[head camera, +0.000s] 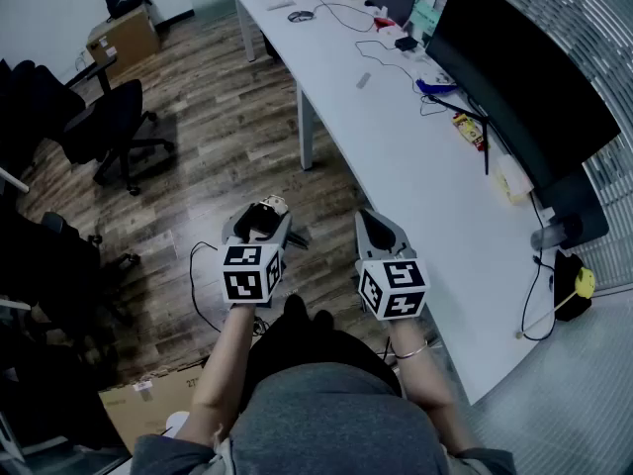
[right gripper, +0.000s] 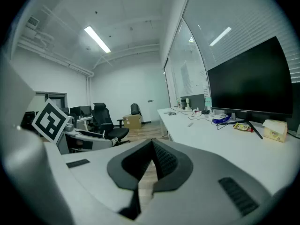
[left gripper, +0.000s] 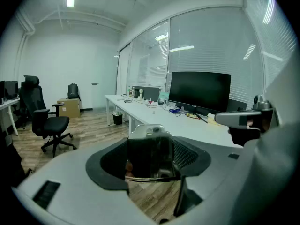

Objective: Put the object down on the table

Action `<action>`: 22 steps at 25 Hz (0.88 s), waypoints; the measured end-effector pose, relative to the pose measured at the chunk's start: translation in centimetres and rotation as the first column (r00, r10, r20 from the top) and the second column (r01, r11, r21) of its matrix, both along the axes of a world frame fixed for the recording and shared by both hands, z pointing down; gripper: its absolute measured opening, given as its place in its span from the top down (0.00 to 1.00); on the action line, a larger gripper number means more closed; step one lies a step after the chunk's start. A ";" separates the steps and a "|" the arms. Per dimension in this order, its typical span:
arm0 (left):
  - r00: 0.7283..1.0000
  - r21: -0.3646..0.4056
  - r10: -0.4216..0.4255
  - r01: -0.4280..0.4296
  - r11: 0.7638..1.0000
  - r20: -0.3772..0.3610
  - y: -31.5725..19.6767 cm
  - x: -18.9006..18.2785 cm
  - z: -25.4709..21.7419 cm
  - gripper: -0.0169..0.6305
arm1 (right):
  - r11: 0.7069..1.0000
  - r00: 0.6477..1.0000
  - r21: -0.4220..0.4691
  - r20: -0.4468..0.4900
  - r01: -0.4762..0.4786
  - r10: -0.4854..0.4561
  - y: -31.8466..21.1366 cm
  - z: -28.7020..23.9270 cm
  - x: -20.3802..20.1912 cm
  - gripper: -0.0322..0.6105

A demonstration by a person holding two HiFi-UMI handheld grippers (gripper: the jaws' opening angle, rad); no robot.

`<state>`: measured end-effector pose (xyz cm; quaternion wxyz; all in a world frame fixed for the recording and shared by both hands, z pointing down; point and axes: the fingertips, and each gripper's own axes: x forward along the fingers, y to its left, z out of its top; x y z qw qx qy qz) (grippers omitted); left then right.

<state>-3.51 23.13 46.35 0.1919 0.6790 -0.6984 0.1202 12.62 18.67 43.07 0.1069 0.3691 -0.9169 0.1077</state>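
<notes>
Although the white worktop (head camera: pixel 415 176) lies just to the right, the head view shows the left gripper (head camera: pixel 263 218) holding the object (head camera: pixel 270 206) over the floor. Left gripper view: its fingers (left gripper: pixel 187 154) clamp that dark, glossy object. Right gripper view: the right gripper (right gripper: pixel 151 165) is closed and empty. This looks like the carrying step; next, swing over the worktop and lower.

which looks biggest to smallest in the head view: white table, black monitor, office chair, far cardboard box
1. white table
2. black monitor
3. office chair
4. far cardboard box, also farthest away
</notes>
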 end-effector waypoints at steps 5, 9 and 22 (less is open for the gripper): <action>1.000 -0.001 0.002 -0.002 1.000 0.005 0.1 0.2 -0.2 0.51 | 1.000 1.000 -0.001 0.011 0.003 -0.003 0.4 0.0 0.1 0.95; 1.000 -0.003 0.005 -0.005 1.000 0.015 -0.1 0.7 -0.2 0.51 | 1.000 1.000 -0.008 0.023 -0.001 0.001 0.2 0.2 0.6 0.94; 1.000 -0.021 -0.018 0.018 1.000 0.022 -1.8 -0.1 0.3 0.51 | 0.999 1.000 -0.031 0.025 -0.017 0.018 -2.2 1.1 0.5 0.94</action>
